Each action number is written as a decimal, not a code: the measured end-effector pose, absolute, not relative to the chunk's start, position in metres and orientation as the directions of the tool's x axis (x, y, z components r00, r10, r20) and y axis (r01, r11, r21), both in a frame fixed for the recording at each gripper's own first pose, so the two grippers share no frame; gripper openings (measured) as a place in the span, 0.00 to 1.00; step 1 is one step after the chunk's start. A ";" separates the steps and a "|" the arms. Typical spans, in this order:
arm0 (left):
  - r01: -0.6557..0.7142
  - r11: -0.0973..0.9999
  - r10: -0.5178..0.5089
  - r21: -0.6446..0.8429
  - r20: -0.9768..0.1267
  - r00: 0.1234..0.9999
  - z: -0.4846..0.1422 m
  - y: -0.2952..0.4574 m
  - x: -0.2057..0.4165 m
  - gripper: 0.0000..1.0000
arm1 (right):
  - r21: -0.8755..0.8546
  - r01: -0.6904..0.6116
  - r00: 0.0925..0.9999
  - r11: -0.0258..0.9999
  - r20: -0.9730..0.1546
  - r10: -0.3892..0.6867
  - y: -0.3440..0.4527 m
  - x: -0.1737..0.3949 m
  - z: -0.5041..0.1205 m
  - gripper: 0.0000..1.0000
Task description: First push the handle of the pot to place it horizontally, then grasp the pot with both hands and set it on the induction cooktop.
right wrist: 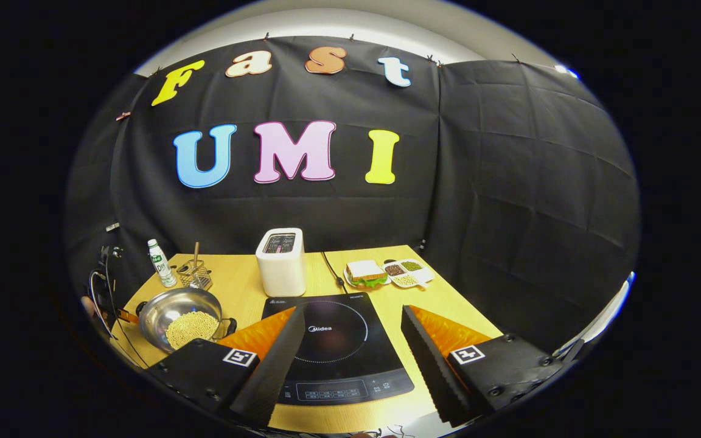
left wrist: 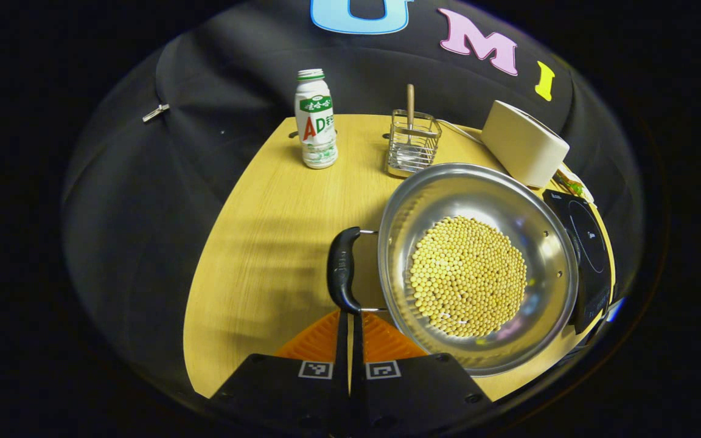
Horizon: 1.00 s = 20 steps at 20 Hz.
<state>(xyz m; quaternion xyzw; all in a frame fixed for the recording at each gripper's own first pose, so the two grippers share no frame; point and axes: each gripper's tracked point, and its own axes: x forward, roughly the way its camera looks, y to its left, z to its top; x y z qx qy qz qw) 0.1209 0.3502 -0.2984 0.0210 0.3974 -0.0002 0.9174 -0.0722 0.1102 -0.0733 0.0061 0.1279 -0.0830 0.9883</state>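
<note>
The steel pot (left wrist: 478,267), a shallow, shiny round pan holding a mound of pale yellow soybeans (left wrist: 468,285), sits on the wood-grain tabletop (left wrist: 277,243) just beside the flat black glass induction cooktop (right wrist: 332,347), not yet on it. Judging from this, the handle step is in hand and the two-handed lift is left. The left hand-held gripper (left wrist: 349,316) has its ribbed black fingers closed together, tips touching the near end of the pot's curved black loop handle (left wrist: 343,269), gripping nothing. The right hand-held gripper (right wrist: 350,359) hovers over the cooktop, fingers spread wide and empty, well apart from the pot. Behind the pot stand a plastic drink bottle (left wrist: 315,118), a wire basket (left wrist: 411,143) and a smooth white toaster (right wrist: 280,261).
</note>
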 end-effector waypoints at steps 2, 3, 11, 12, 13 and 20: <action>-0.002 0.998 0.043 0.058 -0.709 0.703 -0.287 0.361 0.115 0.06 | -0.003 0.146 0.956 0.989 -0.256 -0.142 0.119 -0.066 -0.075 1.00; -0.015 0.998 0.052 0.060 -0.698 0.714 -0.281 0.366 0.111 0.06 | 0.001 0.135 0.957 0.991 -0.258 -0.130 0.124 -0.063 -0.076 1.00; -0.071 0.996 0.090 0.056 -0.519 0.850 -0.218 0.381 0.105 0.82 | 0.060 0.020 0.947 0.998 -0.321 0.000 0.187 -0.024 -0.103 1.00; -0.073 0.997 0.080 0.034 -0.509 0.857 -0.215 0.380 0.106 0.96 | 0.064 0.004 0.943 0.998 -0.332 0.017 0.196 -0.019 -0.109 0.99; -0.078 0.997 0.077 0.019 -0.498 0.864 -0.212 0.379 0.107 0.94 | 0.070 -0.010 0.937 0.997 -0.348 0.034 0.205 -0.014 -0.116 0.99; -0.014 0.999 0.036 0.049 -0.465 0.884 -0.198 0.362 0.128 0.94 | 0.189 -0.075 0.862 0.979 -0.480 0.159 0.277 0.029 -0.158 0.99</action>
